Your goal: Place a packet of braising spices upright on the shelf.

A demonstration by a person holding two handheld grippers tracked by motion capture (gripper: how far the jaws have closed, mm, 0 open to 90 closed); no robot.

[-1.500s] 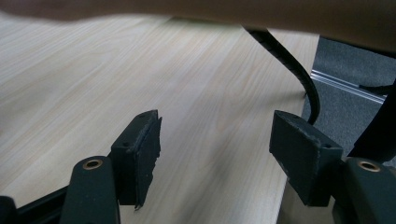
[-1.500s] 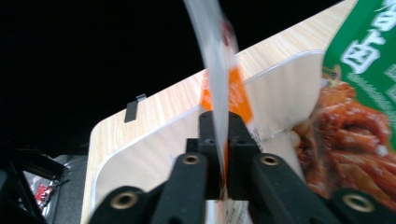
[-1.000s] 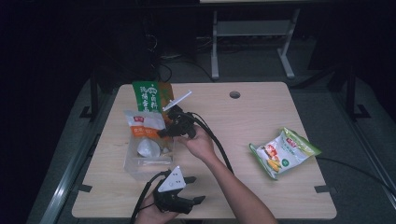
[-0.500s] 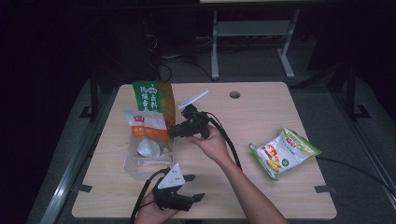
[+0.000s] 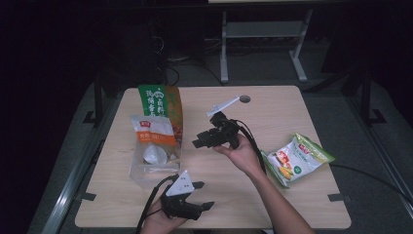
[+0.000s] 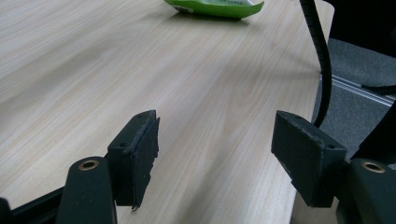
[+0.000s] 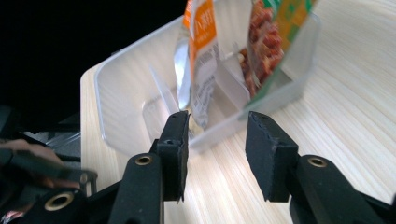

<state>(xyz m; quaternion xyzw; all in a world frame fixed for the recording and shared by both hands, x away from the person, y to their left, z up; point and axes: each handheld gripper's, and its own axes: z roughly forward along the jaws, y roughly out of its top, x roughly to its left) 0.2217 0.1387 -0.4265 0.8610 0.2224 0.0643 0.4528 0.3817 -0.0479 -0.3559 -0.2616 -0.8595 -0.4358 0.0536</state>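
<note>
Drawing back rightward from the clear plastic bin (image 5: 146, 173) at the table's left, the right gripper (image 5: 203, 141) now hangs above the middle of the pale wooden table (image 5: 272, 117), well apart from where it stood a second ago at the bin's edge. Its jaws have just been opening and stand parted with nothing between them, as the right gripper view confirms. That suggests the white-and-orange foil pouch (image 5: 153, 134) has been let go: it stands upright in the bin, leaning just in front of the tall green-and-red snack bag (image 5: 160, 105) at the far end. A green-edged packet of corn snacks (image 5: 294, 161) lies flat near the right edge, likely the next thing to fetch. The left gripper (image 5: 195, 197) rests at the near edge, unmoved, jaws wide apart and empty over bare wood.
</note>
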